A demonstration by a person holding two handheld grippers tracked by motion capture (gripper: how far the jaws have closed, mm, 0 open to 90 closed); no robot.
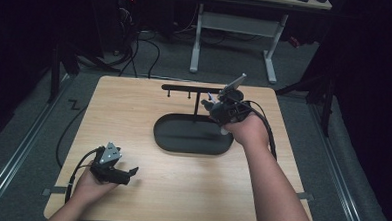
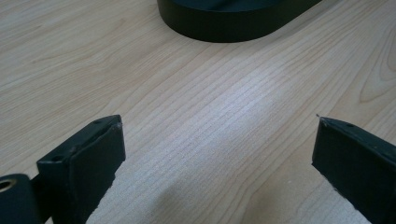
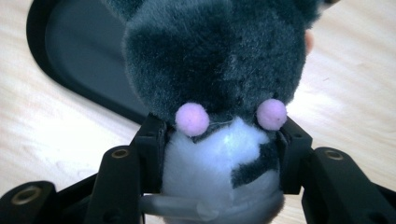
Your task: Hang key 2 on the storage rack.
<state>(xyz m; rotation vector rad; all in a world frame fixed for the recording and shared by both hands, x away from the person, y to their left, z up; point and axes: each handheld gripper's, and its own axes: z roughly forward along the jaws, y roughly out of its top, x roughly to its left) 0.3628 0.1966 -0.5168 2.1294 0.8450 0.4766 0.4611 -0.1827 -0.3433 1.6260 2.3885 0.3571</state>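
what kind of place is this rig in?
Probably a lab or workshop recording station, not a home. A light wooden table stands on grey carpet with loose black cables trailing behind, a white-legged desk farther back, and dark surroundings. A person works two handheld grippers, left and right.

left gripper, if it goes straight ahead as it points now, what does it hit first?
Probably the black oval tray. The left gripper has open, empty jaws and bare wooden table ahead of them; the tray's wall is the first thing in line, though depth is unclear.
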